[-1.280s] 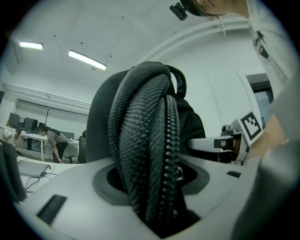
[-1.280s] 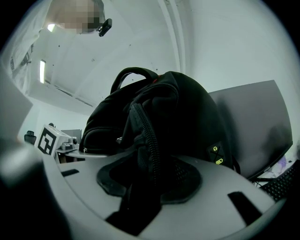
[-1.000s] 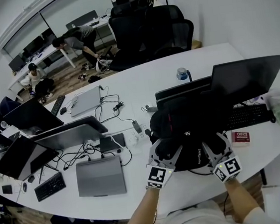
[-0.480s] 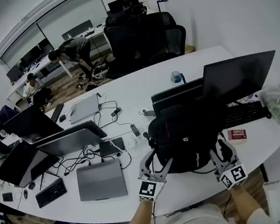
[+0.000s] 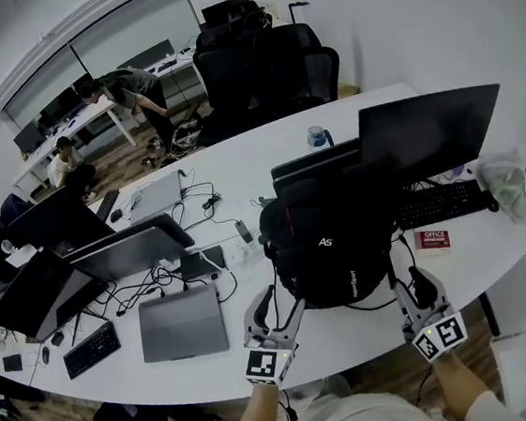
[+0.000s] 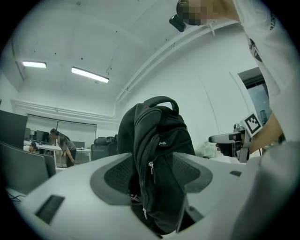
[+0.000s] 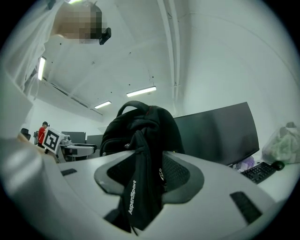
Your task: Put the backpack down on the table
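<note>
The black backpack point(image 5: 328, 245) stands upright on the white table point(image 5: 354, 345), in front of a monitor. My left gripper point(image 5: 275, 300) is open at its near left corner, just clear of the fabric. In the left gripper view the backpack's zipped side point(image 6: 157, 140) shows between the wide jaws of the left gripper point(image 6: 154, 187). My right gripper point(image 5: 411, 280) is open near the table's front edge, right of the backpack. Its jaws have just been closing a little. A black shoulder strap point(image 7: 138, 187) hangs between them, and the pads do not press on it.
Behind the backpack stand a dark monitor point(image 5: 429, 134) and a keyboard point(image 5: 442, 203), with a red box point(image 5: 431, 239) beside them. A closed grey laptop point(image 5: 181, 323), cables point(image 5: 212, 258) and more screens lie left. Office chairs point(image 5: 265, 63) and people point(image 5: 131, 83) are at the back.
Both grippers have drawn back toward the near table edge, away from the backpack's sides. The backpack stays standing on the table.
</note>
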The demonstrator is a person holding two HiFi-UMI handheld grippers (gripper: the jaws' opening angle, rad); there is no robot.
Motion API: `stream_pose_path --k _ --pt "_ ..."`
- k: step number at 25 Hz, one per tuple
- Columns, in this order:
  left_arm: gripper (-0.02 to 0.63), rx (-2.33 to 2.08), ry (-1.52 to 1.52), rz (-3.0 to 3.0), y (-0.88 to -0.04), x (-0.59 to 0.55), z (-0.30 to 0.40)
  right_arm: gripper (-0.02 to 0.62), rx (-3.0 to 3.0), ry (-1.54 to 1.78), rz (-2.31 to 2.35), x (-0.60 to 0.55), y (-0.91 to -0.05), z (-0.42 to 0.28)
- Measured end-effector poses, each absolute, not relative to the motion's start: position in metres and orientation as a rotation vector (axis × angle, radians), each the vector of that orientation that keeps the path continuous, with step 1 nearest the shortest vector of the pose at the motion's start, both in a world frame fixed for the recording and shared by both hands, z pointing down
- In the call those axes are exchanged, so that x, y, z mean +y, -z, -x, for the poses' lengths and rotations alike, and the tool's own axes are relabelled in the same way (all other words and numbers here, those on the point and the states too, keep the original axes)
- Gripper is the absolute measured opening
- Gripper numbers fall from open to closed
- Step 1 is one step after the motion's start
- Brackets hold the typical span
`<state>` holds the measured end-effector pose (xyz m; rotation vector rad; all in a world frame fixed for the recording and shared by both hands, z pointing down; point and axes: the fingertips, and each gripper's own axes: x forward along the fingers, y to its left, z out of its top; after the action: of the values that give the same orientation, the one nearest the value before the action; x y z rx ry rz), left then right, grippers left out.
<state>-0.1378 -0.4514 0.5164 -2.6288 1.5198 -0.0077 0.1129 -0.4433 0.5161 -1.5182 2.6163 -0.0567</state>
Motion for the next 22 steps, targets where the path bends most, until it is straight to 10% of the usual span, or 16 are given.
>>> stream_pose_path --k 7,22 --pt "0.024 1.756 -0.084 2.554 -0.508 -0.386 0.148 0.064 2.55 0.051 1.536 -0.371 -0.501 -0.16" --pt "0.008 1.835 -0.053 2.558 -0.483 -0.188 0.112 0.04 2.573 0.119 1.511 -0.205 -0.501 -0.207"
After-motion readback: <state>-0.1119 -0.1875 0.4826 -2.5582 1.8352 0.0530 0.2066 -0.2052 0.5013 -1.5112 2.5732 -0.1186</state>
